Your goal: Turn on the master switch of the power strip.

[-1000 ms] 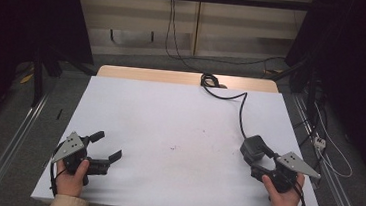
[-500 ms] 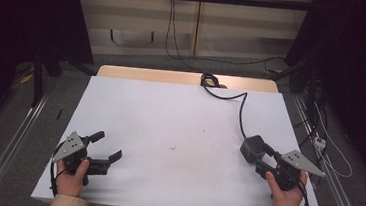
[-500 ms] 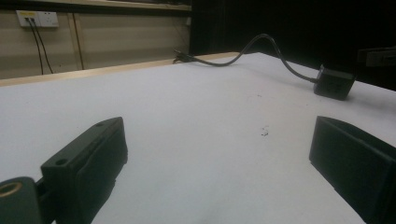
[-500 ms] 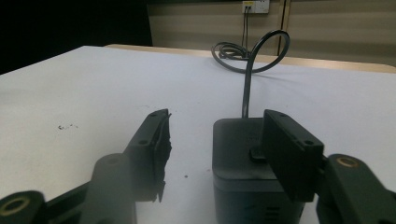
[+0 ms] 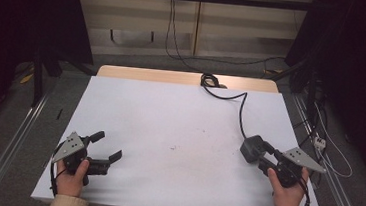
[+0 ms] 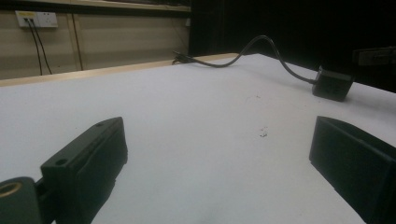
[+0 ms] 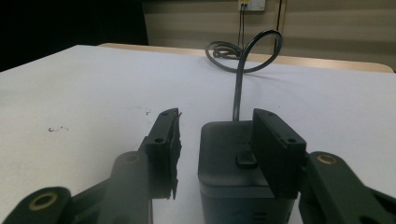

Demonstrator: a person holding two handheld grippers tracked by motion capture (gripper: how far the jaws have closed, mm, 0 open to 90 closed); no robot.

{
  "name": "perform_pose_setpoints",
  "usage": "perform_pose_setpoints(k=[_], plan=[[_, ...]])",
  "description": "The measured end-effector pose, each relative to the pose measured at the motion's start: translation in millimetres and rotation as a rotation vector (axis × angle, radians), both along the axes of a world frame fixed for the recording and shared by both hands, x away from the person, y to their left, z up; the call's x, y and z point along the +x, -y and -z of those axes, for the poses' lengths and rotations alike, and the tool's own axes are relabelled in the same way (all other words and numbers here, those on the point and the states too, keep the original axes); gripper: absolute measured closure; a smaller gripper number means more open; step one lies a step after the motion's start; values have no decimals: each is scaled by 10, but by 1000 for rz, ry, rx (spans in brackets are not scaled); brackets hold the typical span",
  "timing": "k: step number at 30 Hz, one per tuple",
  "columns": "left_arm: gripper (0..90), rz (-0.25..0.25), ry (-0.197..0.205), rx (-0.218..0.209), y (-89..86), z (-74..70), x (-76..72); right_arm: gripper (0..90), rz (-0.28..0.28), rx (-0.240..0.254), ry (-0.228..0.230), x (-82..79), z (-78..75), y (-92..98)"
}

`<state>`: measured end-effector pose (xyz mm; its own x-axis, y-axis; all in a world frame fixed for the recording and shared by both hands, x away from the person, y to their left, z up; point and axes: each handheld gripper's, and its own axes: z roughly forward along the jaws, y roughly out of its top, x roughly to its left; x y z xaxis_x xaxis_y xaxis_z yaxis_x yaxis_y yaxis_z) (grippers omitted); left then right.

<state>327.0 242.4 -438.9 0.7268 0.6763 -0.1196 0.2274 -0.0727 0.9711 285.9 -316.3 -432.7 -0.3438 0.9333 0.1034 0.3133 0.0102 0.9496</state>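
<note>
Plug (image 7: 233, 172) sits on white worktop (image 5: 169, 127), near right edge, front half. Black block body, cable (image 5: 242, 113) running off its far side, across worktop to a coil (image 7: 224, 49) at back edge. In left gripper view, plug (image 6: 332, 85) far off to the right.

Right gripper (image 5: 261, 157) straddling plug: jaws have just been closing, plug between them. One pad laid against plug's side, other pad off it with a visible gap. Not clamped yet, so still released. Held in right hand (image 5: 287, 192) at front right corner.

Left gripper (image 5: 106, 149) near front left corner, well apart from plug, held in left hand (image 5: 70, 176). Jaws spread wide, nothing between, just bare worktop. Resting low over surface.

Few small dark specks (image 5: 174, 147) mid-worktop. Wall socket (image 7: 251, 4) behind worktop, on back wall.
</note>
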Motion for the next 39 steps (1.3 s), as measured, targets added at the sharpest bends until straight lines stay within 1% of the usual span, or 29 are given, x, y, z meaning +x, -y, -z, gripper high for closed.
perform_pose_setpoints(k=[4, 7, 8, 17, 23, 32, 39], plan=[[39, 3, 2, 2, 1, 0, 2, 586, -2, 7, -6, 24, -4, 14], [39, 2, 2, 2, 0, 0, 2, 619, 3, -1, -7, 38, -8, 25], [39, 2, 1, 1, 0, 0, 1, 629, 1, 7, -8, 44, -9, 29], [39, 2, 1, 2, -2, -2, 0, 647, 18, 10, -18, 73, -6, 60], [38, 2, 0, 3, -1, -2, -1, 671, 18, 12, -27, 90, -4, 77], [39, 3, 1, 0, -2, -2, -1, 704, 41, 21, -38, 126, -3, 110], [39, 9, 1, -1, 3, 1, 2, 754, 44, 20, -52, 139, 1, 121]])
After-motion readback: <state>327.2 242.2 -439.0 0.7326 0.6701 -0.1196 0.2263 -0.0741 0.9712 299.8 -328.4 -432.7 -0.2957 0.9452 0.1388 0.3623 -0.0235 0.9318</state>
